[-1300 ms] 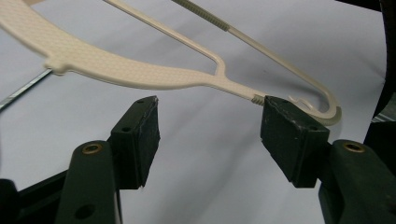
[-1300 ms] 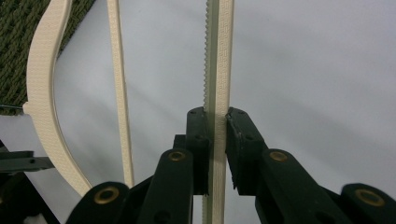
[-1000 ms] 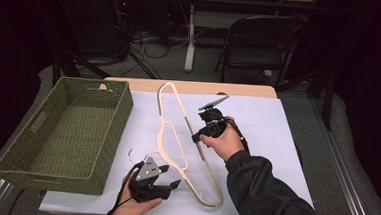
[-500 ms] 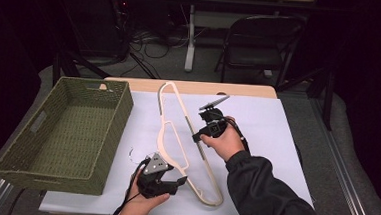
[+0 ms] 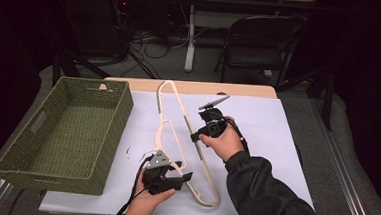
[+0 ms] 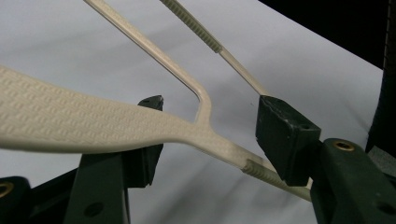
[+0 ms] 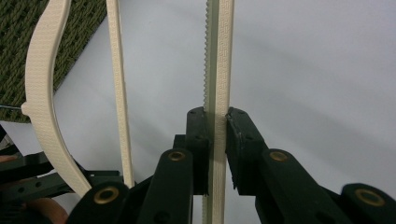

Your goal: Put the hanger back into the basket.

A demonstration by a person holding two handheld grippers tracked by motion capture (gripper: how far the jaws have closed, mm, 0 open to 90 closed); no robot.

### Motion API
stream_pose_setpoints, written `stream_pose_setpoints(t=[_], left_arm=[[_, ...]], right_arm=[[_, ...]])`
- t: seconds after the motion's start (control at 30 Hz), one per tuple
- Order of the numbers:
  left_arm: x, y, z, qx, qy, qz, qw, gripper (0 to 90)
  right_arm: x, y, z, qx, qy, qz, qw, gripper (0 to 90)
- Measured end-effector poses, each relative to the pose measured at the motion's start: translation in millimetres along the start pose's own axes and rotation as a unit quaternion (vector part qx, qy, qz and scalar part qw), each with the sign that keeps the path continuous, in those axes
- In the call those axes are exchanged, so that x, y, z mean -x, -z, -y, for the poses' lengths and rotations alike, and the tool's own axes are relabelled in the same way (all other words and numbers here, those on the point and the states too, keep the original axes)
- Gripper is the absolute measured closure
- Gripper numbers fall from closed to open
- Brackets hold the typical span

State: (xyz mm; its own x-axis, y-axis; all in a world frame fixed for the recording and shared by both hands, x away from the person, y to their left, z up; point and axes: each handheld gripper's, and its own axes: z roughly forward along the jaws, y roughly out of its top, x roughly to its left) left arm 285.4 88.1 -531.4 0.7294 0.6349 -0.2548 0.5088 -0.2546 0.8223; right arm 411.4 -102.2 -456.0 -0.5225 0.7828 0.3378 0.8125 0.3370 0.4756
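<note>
Where the white sheet [image 5: 276,143] covers the table, a woven green basket [image 5: 112,133] sits at the nine o'clock side of the high view, and its woven floor lies bare with nothing in it. Just beside its right wall lies a cream plastic hanger [image 5: 178,118], stretching from the hook at twelve o'clock down to a curved end near six o'clock.

The left gripper [image 5: 182,172], held in a hand [image 5: 148,200] at six o'clock, has its jaws spread wide on either side of the hanger's lower arm; in the left gripper view the hanger [image 6: 140,126] crosses the gap between them, with the right jaw close against the thin ribbed bar and the left jaw behind the broad part.

The right gripper [image 5: 196,137], held in the right hand [image 5: 221,142] near the centre, is clamped onto the hanger's long bar. In the right gripper view both jaws press flat against the toothed bar [image 7: 217,70], and the basket [image 7: 28,28] shows at ten o'clock.
</note>
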Motion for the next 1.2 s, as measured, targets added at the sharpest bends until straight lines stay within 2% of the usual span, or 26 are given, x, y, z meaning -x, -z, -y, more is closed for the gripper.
stream_pose_setpoints(t=[0.13, 0.17, 0.33, 0.5, 0.67, 1.0, 1.2], left_arm=[[-1.2, -1.7, -1.5, 0.008, 0.006, -0.005, 0.9999, 49.4], [-1.6, -2.1, -1.9, 0.009, 0.004, -0.007, 0.9999, 50.5], [-3.1, -2.6, -2.6, 0.022, 0.017, -0.005, 0.9996, 57.2], [-5.1, -0.8, -4.0, 0.027, 0.022, -0.007, 0.9994, 62.7], [-5.7, -0.1, -4.2, 0.026, 0.018, -0.013, 0.9994, 64.7], [-9.5, 4.3, -8.8, 0.039, 0.04, 0.004, 0.9984, 72.8], [-13.3, 5.4, -12.1, 0.033, 0.052, 0.01, 0.9981, 74.5]], right_arm=[[1.1, 0.8, -0.3, 0.0, 0.003, -0.002, 1.0, 80.1], [0.9, 1.1, -0.3, -0.003, -0.004, -0.004, 1.0, 80.1], [2.3, 0.1, -0.5, 0.001, -0.006, -0.006, 1.0, 80.1], [3.3, -0.9, -0.7, 0.001, -0.013, -0.01, 0.9999, 80.0], [3.5, -2.3, -0.5, -0.001, -0.017, -0.012, 0.9998, 79.9], [2.0, -3.2, -0.6, -0.004, -0.021, -0.013, 0.9997, 79.2], [3.3, -3.6, -0.8, -0.004, -0.017, -0.011, 0.9998, 78.1]])
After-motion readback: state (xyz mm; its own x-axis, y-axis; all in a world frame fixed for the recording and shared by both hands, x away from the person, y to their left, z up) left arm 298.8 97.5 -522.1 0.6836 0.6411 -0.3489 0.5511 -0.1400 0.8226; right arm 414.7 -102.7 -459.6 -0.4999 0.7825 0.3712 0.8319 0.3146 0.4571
